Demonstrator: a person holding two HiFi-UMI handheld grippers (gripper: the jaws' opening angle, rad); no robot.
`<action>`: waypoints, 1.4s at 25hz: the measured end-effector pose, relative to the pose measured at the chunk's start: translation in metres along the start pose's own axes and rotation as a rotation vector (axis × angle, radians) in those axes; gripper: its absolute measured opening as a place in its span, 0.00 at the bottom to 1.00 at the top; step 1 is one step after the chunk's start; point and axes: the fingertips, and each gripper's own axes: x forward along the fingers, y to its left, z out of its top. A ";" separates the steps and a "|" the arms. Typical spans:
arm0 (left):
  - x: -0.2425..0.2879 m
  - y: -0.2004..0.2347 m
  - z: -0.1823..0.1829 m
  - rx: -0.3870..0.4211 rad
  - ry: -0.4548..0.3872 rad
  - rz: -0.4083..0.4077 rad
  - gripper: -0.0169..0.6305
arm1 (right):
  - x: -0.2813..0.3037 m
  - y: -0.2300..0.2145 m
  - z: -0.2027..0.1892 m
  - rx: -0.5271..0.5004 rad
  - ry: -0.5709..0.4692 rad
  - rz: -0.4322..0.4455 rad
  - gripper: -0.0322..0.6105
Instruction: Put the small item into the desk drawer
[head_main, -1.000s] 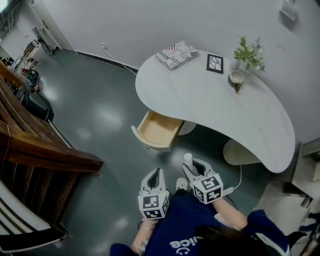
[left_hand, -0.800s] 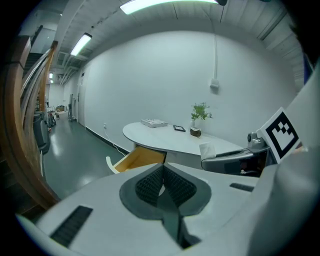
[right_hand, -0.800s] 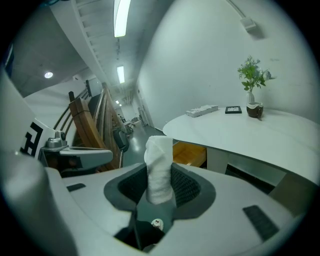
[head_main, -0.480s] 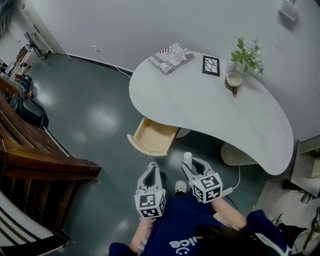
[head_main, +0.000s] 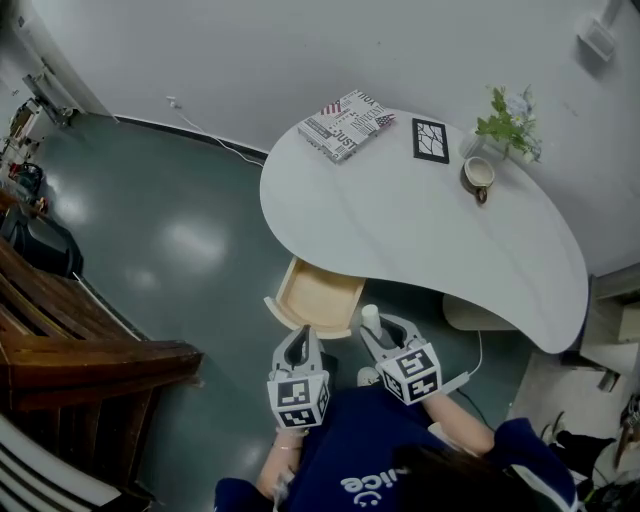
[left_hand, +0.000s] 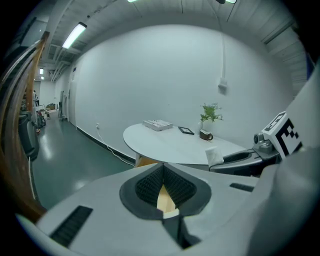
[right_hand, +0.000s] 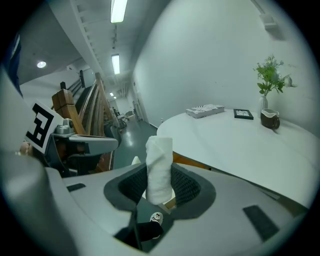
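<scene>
Head view: a white curved bench (head_main: 420, 225) carries a printed book (head_main: 348, 124), a small framed picture (head_main: 430, 140), a cup (head_main: 478, 173) and a potted plant (head_main: 508, 118) along its far side. A pale wooden drawer (head_main: 316, 297) stands pulled out from under the near edge of the bench, with nothing visible inside. Just in front of it, the left hand-held gripper (head_main: 298, 345) points at the drawer's front, and the right hand-held gripper (head_main: 376, 328) beside it carries a small white roll (head_main: 370, 315) upright at its tips, outside the drawer.

Left gripper view: the left hand-held gripper (left_hand: 163, 166) has its pads meeting at the tips with nothing between them; drawer wood shows through the slit lower down. The right hand-held gripper (left_hand: 245, 157) and the white roll (left_hand: 213, 155) show at the right.

Right gripper view: the right hand-held gripper (right_hand: 159, 175) is clamped on the white roll (right_hand: 159, 152), which stands upright above the pads. Behind lie the bench (right_hand: 240, 145) and part of the drawer (right_hand: 187, 161) under it.
</scene>
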 end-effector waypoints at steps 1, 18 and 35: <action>0.006 0.007 0.004 0.005 0.002 -0.010 0.03 | 0.007 0.000 0.003 0.005 0.006 -0.006 0.28; 0.040 0.094 0.021 0.048 0.064 -0.122 0.03 | 0.098 0.023 0.009 -0.070 0.192 -0.094 0.28; 0.048 0.102 0.028 -0.008 0.082 -0.036 0.03 | 0.146 0.014 -0.018 -0.147 0.374 -0.002 0.28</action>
